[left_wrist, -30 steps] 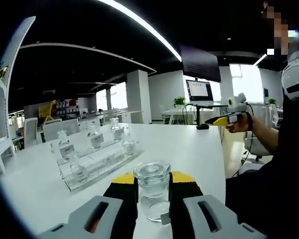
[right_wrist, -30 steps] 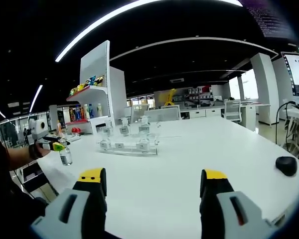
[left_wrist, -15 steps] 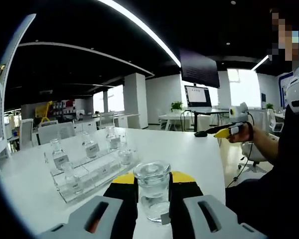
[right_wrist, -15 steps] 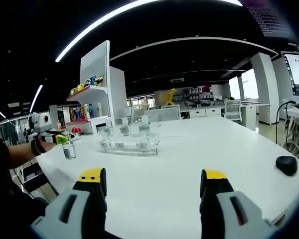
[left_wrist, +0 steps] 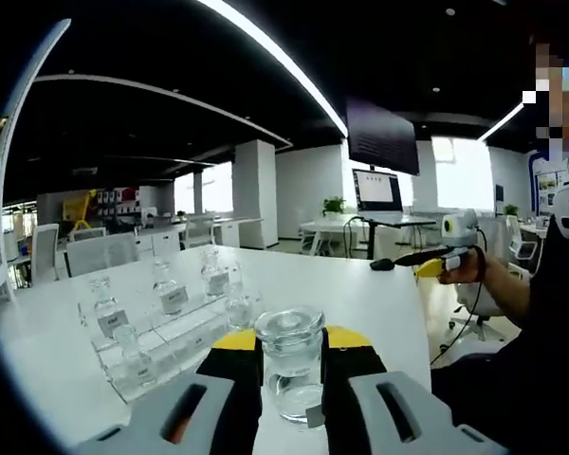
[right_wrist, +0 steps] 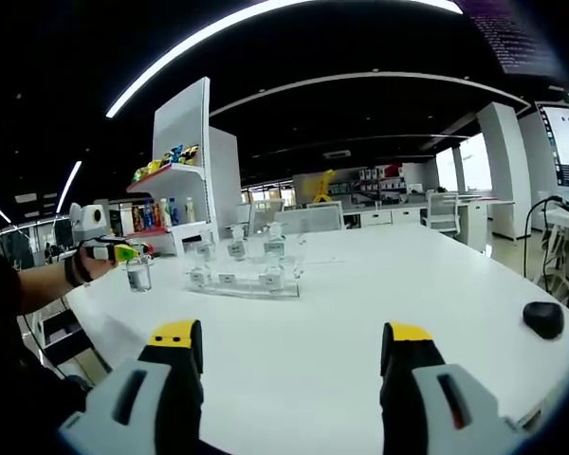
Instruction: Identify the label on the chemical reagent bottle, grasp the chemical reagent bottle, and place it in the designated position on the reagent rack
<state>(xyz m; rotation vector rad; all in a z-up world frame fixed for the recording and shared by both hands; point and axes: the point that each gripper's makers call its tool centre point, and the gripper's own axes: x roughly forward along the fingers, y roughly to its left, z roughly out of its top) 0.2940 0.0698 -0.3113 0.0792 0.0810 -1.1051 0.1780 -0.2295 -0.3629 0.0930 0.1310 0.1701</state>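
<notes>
Bottle (left_wrist: 291,365) sits clamped in left jaws, five bottles on rack (left_wrist: 161,327), right jaws apart.

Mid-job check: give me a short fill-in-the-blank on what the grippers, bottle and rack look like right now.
1. The left gripper is shut on a clear glass ____.
2. The right gripper has its jaws ____ with nothing between them.
3. The reagent rack stands on the white ____.
4. In the right gripper view, the held reagent bottle is to the ____ of the rack.

Missing words: bottle; open; table; left
</notes>
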